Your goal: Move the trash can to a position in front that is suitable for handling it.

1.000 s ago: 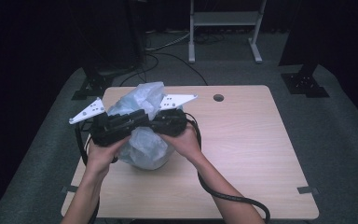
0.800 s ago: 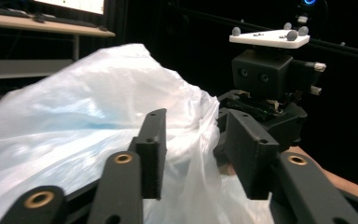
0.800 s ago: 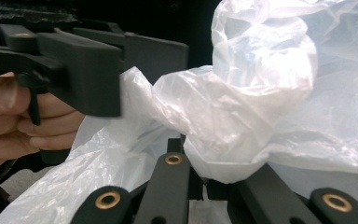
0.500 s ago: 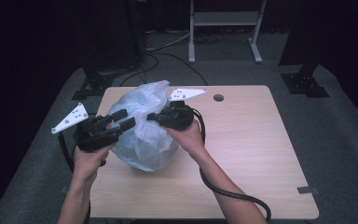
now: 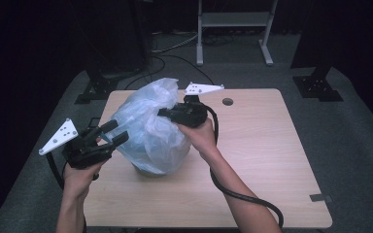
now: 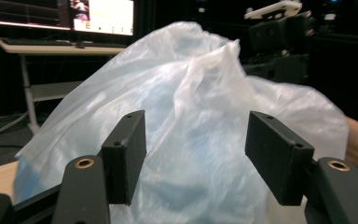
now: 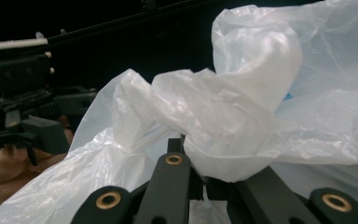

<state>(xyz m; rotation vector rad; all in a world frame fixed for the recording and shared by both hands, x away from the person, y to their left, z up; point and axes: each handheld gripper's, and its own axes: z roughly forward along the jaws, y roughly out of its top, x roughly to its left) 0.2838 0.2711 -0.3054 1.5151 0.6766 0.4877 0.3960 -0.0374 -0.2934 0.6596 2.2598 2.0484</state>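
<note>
In the high view, a pale blue plastic bag (image 5: 148, 128) is seen standing on the wooden tabletop (image 5: 272, 160). Its upper right side is pinched by the right hand-held gripper (image 5: 162, 112), whose jaws are clamped on the film. The left hand-held gripper (image 5: 114, 132) is held just left of the bag.

In the left gripper view, the left hand-held gripper (image 6: 196, 158) is shown with jaws parted, having just been opening, with nothing gripped; the bag (image 6: 191, 121) is seen beyond them.

In the right gripper view, a bunched fold of the bag (image 7: 223, 126) is gripped by the right hand-held gripper (image 7: 200, 179).

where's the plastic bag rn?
High view: the plastic bag sits left of centre on the table, between the open left gripper and the right gripper, which is shut on its top.
</note>
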